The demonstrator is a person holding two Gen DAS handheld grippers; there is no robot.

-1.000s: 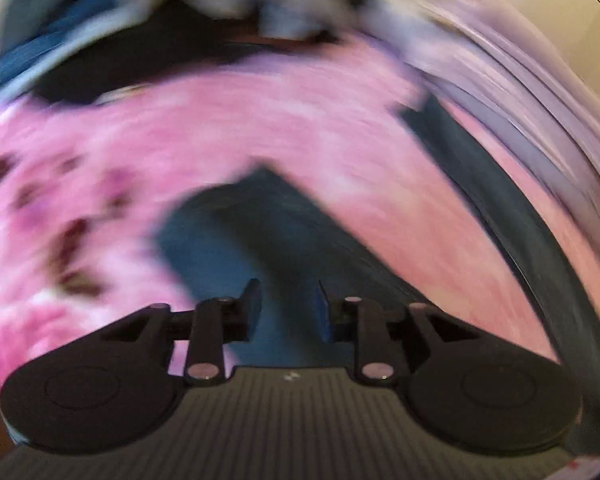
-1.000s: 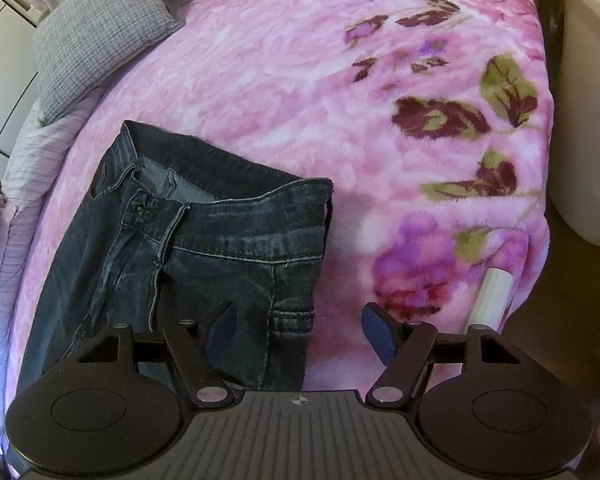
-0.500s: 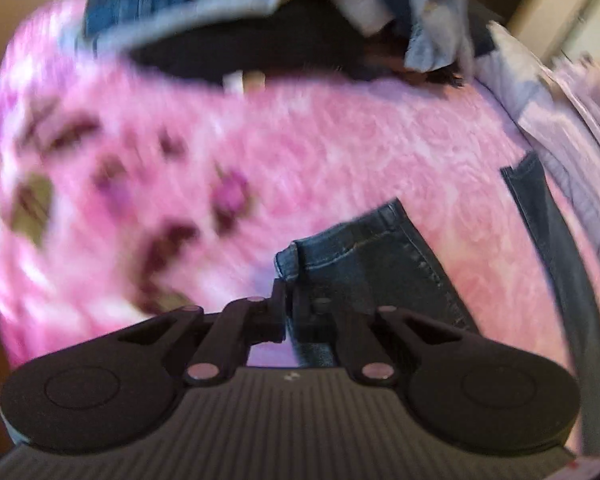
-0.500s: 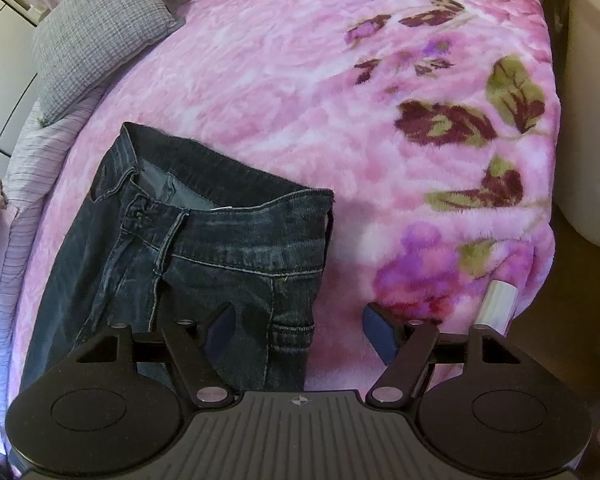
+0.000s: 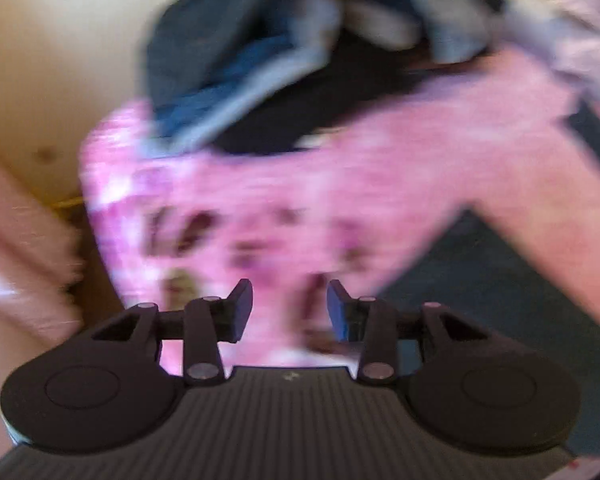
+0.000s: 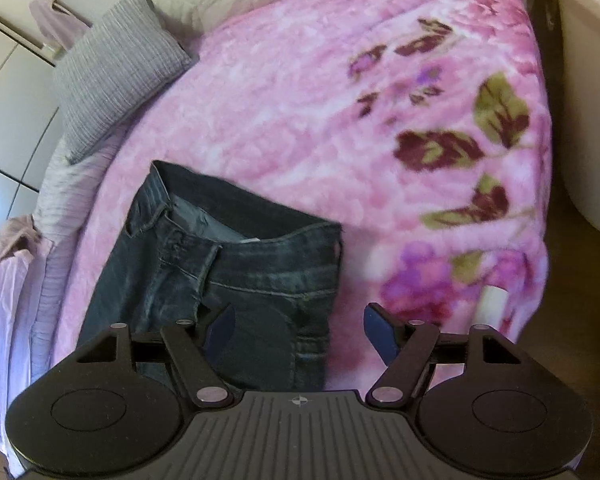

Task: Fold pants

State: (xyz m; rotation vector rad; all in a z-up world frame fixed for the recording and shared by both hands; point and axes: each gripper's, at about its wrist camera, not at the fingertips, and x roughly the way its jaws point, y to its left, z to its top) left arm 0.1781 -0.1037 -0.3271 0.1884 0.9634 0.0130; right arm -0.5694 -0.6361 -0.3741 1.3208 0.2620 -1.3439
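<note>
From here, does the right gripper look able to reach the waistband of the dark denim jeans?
Probably yes. The right gripper hangs open just above the dark denim jeans on the pink floral blanket, and nothing lies between them.

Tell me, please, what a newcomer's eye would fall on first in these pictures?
The bright pink floral blanket fills both views. On it, in the right wrist view, dark jeans lie waistband up near the lower left, just ahead of the open right gripper. In the blurred left wrist view, a heap of dark and blue clothes sits at the blanket's far edge.
</note>
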